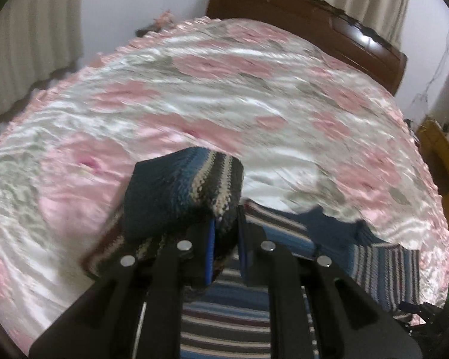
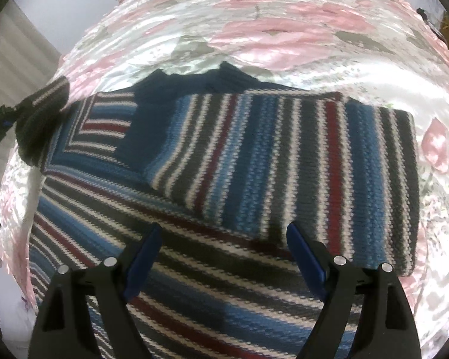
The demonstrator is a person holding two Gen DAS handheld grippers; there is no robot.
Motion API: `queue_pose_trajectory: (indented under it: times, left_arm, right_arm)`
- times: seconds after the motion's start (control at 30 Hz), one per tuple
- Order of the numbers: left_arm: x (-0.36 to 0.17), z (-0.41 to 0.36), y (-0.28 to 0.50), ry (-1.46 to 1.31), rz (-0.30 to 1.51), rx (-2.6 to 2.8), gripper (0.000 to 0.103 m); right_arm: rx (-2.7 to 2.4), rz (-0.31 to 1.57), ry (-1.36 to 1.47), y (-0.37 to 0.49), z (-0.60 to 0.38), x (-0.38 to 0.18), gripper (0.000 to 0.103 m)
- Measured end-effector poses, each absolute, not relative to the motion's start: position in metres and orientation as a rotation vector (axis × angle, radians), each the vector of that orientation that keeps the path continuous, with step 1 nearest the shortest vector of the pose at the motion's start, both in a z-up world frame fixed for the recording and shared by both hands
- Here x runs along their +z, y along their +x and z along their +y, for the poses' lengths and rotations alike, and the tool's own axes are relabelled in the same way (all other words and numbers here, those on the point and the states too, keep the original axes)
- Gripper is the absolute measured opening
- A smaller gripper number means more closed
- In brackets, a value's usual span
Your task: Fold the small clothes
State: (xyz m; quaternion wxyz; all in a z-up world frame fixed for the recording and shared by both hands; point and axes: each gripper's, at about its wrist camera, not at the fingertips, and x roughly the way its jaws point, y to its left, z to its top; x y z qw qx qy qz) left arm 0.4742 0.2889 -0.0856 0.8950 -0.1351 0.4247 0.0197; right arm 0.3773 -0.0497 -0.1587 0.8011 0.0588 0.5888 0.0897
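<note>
Pinching a raised fold of the blue, white and maroon striped knit sweater, left gripper clamped; right gripper spread above it on pink floral satin bedspread, open ahead.

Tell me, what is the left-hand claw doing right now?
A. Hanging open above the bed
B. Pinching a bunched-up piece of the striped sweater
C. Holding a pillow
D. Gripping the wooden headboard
B: the left gripper has its blue-padded fingers closed on a raised fold of the striped sweater, while the right gripper is open above it.
</note>
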Motion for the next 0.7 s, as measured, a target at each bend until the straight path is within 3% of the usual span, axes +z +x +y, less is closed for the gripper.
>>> queue_pose_trajectory:
  times: [0.47, 0.5, 0.6, 0.7]
  left_arm:
    - [-0.149, 0.183, 0.469, -0.261, 1.014, -0.111, 0.014]
    - [-0.156, 0.179, 0.467, -0.258, 1.029, -0.115, 0.017]
    - [-0.181, 0.167, 0.461, -0.251, 1.073, -0.139, 0.039]
    - [-0.187, 0.161, 0.455, -0.217, 1.092, -0.152, 0.047]
  right_arm:
    - [0.153, 1.279, 0.18, 0.377, -0.079, -0.176, 0.086]
    - [0.152, 1.282, 0.179, 0.378, -0.079, -0.177, 0.086]
    - [0.149, 1.289, 0.17, 0.381, -0.076, -0.179, 0.088]
    - [0.144, 1.294, 0.15, 0.382, -0.072, -0.181, 0.088]
